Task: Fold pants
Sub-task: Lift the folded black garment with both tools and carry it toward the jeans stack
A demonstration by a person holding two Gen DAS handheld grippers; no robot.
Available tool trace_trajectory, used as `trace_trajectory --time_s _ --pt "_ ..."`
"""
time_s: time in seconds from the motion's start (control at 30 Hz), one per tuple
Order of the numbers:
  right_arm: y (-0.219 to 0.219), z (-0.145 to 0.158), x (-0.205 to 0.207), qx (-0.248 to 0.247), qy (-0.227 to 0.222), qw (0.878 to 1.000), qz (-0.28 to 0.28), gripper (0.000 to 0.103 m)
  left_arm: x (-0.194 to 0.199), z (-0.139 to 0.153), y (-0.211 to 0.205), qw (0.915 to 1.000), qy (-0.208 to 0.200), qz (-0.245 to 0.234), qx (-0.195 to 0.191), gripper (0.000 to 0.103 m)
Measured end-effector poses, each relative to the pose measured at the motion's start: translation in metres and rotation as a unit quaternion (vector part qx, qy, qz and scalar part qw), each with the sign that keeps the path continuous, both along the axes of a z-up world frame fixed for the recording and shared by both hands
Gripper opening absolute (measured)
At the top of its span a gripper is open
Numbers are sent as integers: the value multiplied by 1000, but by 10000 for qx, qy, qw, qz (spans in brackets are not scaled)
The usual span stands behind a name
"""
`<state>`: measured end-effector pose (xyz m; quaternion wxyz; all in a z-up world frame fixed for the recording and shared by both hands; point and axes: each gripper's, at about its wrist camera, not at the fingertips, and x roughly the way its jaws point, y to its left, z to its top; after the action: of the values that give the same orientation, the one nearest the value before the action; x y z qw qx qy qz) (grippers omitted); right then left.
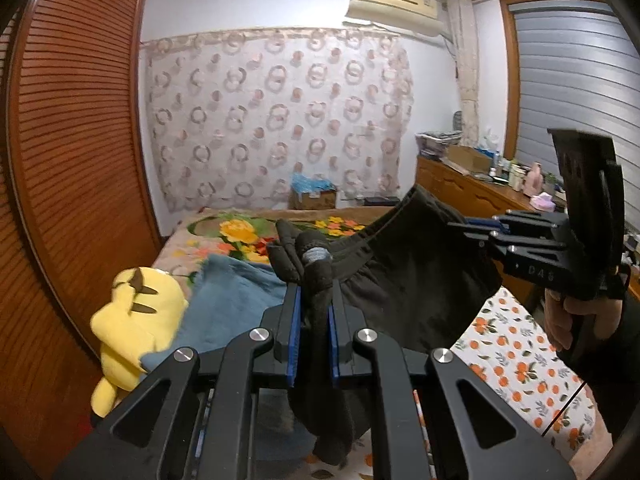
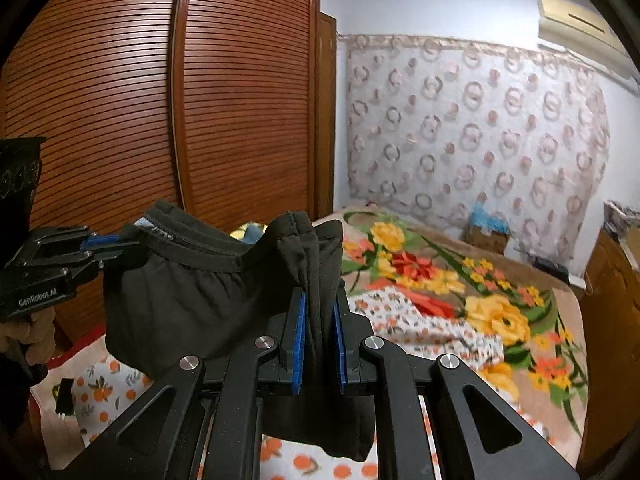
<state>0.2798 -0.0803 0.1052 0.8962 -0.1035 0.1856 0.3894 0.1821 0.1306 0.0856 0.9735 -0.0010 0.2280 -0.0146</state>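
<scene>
Two grippers' black pants (image 1: 412, 280), waistband taut

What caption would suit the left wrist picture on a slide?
Two handheld grippers, left gripper and right gripper, hold black pants by the waistband above a bed.

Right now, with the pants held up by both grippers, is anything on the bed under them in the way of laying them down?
Partly. A yellow plush toy and blue cloth lie left of the pants; the orange-print sheet below looks clear.
</scene>
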Motion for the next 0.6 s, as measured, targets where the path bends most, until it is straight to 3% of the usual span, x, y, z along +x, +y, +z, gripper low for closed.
trace_trajectory --time_s 0.3,0.6 --pt "26 -1 35 2 -186 9993 324 13 -4 0 18 9991 -70 391 -137 13" --pt "60 -15 76 -140 -216 9970 729 12 -5 -19 42 9947 -77 954 -364 13"
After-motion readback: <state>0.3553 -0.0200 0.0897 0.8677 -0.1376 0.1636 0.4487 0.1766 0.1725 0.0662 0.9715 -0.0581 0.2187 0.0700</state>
